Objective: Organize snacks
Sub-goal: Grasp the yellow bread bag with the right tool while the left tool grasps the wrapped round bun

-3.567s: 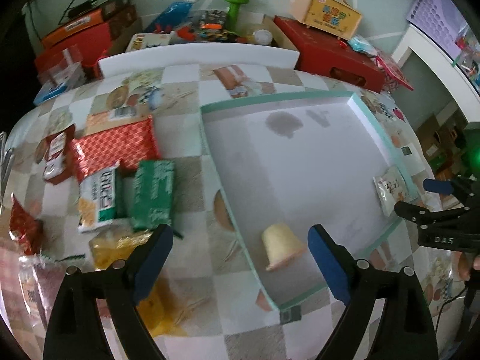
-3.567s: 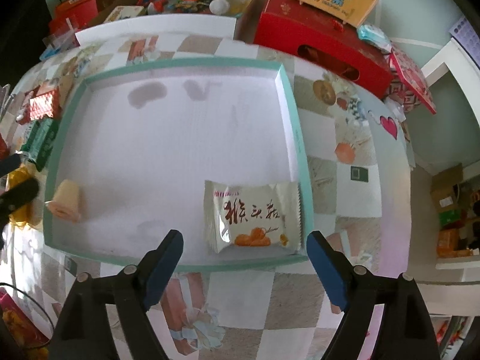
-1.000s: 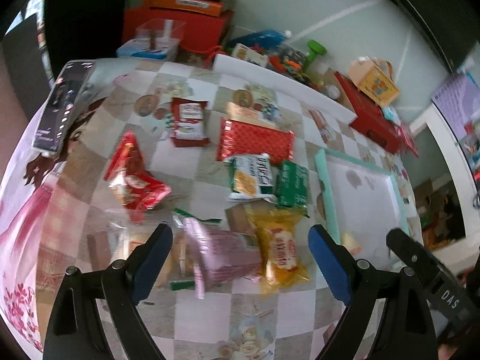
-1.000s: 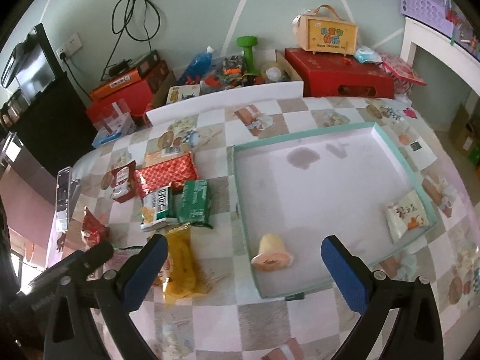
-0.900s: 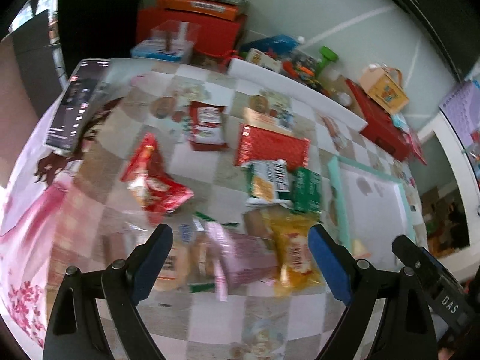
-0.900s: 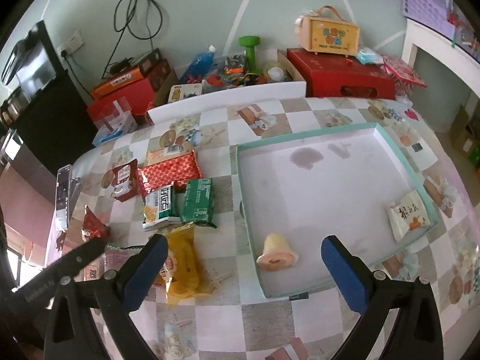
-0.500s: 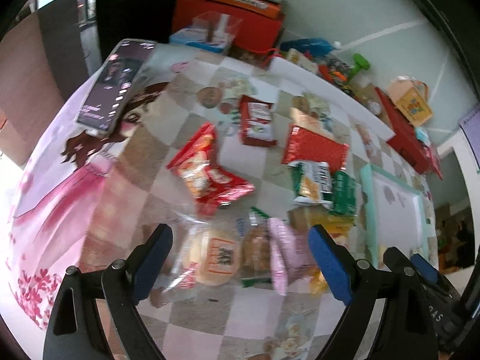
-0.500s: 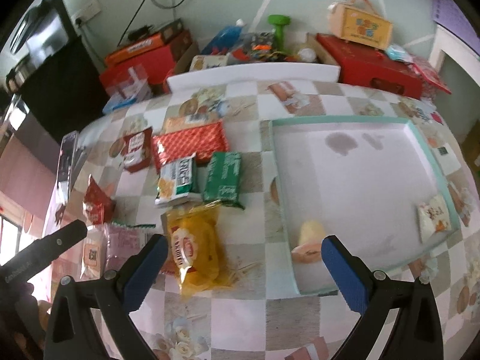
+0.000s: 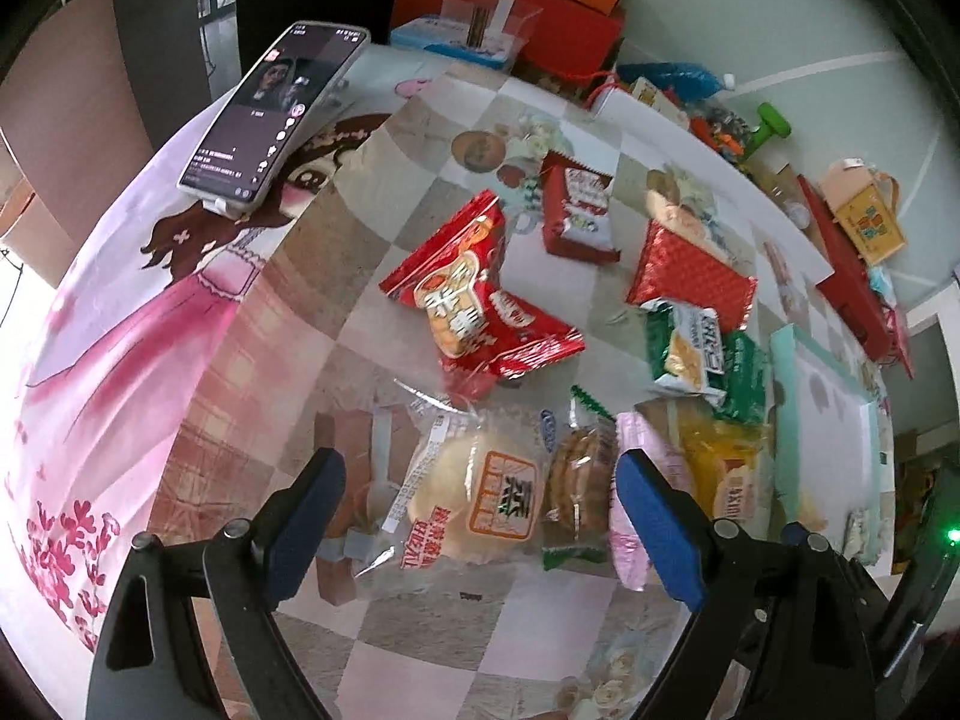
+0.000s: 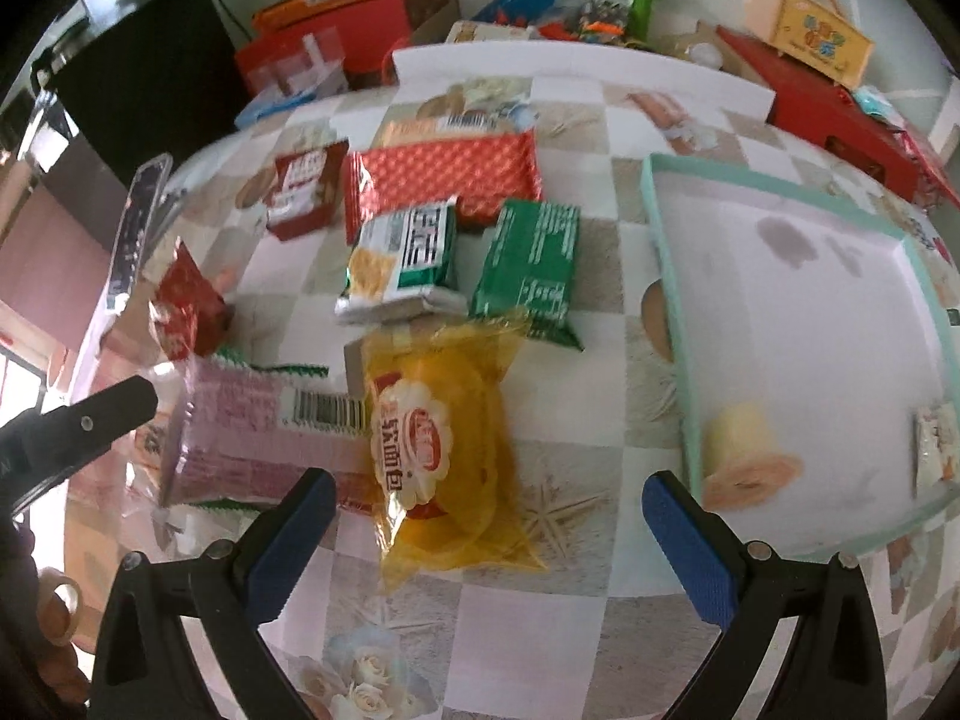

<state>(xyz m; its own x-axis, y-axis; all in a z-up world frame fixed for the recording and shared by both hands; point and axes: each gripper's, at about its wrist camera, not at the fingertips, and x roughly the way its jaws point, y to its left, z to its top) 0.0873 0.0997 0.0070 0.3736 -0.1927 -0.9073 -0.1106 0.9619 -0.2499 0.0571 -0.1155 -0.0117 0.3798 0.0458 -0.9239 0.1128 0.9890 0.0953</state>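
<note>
Your left gripper (image 9: 480, 531) hangs wide open with nothing between the jaws, above a clear-wrapped round bun (image 9: 480, 495) that has orange print; the writing is Chinese and too warped to read. Just right of the bun lie a biscuit pack (image 9: 579, 489) and a pink packet (image 9: 630, 480), touching each other.

Your right gripper (image 10: 489, 540) is also spread wide and empty, over a yellow bread bag (image 10: 438, 450) with a red-and-white round logo in Chinese. The pink packet's barcode side touches that bag on the left.

Open room: bare checkered tablecloth (image 10: 540, 630) lies near both grippers. Between the yellow bag and the teal-rimmed tray (image 10: 672, 324) on the right there is a clear strip. The tray is mostly bare, holding a pale cup-shaped cake (image 10: 744, 450) at its near left corner and a white sachet (image 10: 933, 444) at the near right.

Farther out sit a green pack (image 10: 528, 258), a white-green cracker pack (image 10: 402, 258), a red quilted packet (image 10: 444, 180), a small red-white packet (image 10: 303, 189) and 2 red pouches (image 9: 474, 300).

A phone (image 9: 276, 114) lies at the far left edge of the table, over a pink cartoon-girl print. Boxes, a green dumbbell (image 10: 645, 0) and a yellow carry box (image 10: 810, 30) line the wall beyond. The orange box's lettering is unreadable.
</note>
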